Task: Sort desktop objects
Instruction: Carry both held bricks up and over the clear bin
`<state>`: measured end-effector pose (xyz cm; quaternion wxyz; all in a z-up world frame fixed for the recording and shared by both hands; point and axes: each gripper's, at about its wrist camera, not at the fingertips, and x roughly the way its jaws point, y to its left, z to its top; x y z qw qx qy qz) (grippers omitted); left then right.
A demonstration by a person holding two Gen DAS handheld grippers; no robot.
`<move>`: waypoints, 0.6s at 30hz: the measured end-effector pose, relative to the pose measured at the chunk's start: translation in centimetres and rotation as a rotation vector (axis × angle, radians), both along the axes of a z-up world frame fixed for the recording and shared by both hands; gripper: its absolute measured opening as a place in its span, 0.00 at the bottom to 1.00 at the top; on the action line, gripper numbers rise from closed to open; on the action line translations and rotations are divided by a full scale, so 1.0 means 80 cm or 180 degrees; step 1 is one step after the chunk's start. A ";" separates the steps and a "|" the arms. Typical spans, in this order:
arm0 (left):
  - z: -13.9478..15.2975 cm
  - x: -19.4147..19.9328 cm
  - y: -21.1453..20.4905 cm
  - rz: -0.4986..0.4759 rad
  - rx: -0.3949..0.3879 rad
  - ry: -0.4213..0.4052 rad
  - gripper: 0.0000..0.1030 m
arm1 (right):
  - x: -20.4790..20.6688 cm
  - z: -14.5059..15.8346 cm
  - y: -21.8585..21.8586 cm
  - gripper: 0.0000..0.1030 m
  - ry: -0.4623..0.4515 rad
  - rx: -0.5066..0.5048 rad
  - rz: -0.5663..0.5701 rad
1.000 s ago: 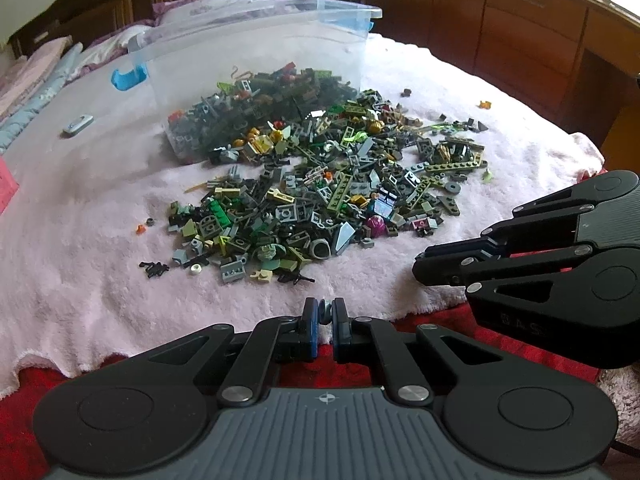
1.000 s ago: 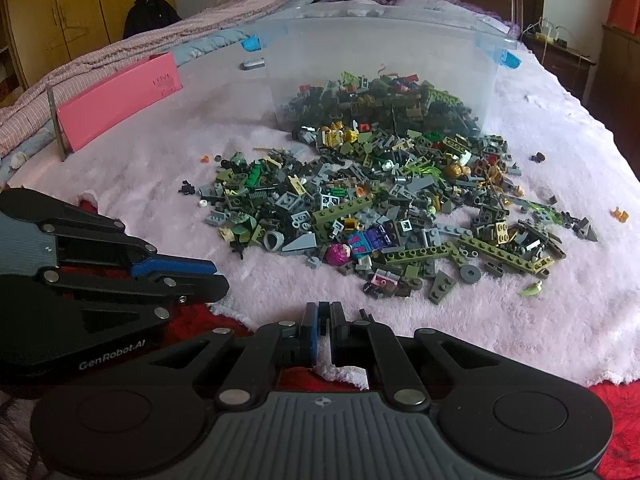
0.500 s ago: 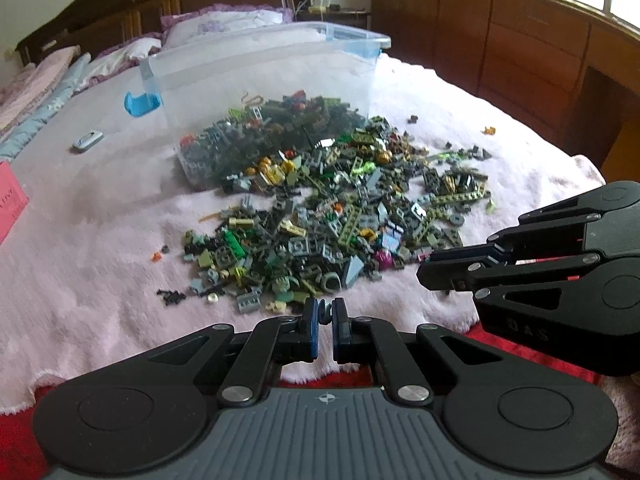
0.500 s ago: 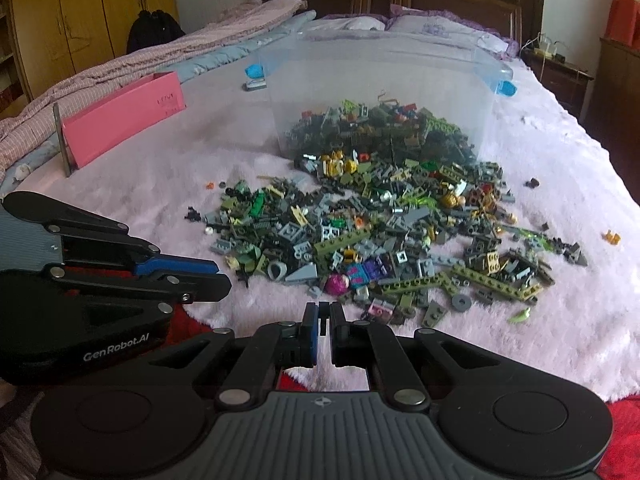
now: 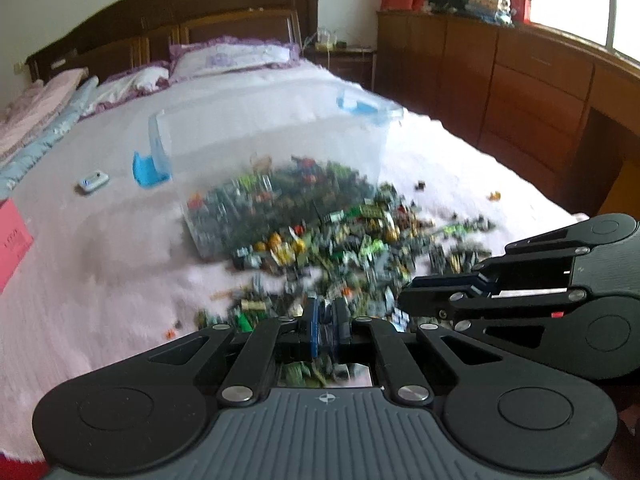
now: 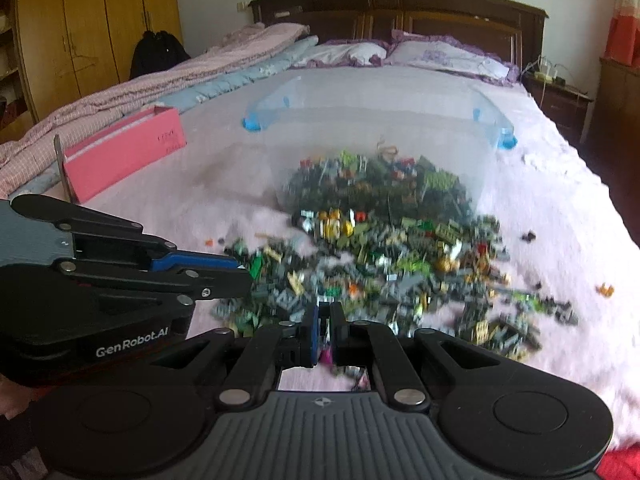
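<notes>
Two grippers hover side by side at the near edge of the brick pile point(image 6: 400, 256), which spills across the bed point(image 6: 224, 184) from a tipped clear bin point(image 6: 376, 120). Left gripper point(image 5: 326, 322) and right gripper point(image 6: 325, 330) both have jaws nearly closed, empty. Sorting seems barely begun; next, jaws must open over one piece.

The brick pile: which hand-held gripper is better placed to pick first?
Neither clearly: the left hand-held gripper and right hand-held gripper both hover nearly shut at the brick pile's near edge.
</notes>
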<state>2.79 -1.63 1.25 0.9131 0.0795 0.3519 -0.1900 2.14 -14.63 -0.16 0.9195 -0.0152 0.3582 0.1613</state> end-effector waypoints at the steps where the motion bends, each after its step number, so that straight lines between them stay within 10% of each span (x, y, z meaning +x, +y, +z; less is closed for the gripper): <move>1: 0.004 0.003 -0.001 0.0002 -0.0001 -0.0029 0.08 | 0.003 0.004 0.000 0.06 -0.0026 -0.0004 0.0006; 18: 0.079 0.122 -0.014 0.0059 0.0073 -0.0470 0.08 | 0.115 0.087 -0.006 0.06 -0.0505 0.0009 0.0009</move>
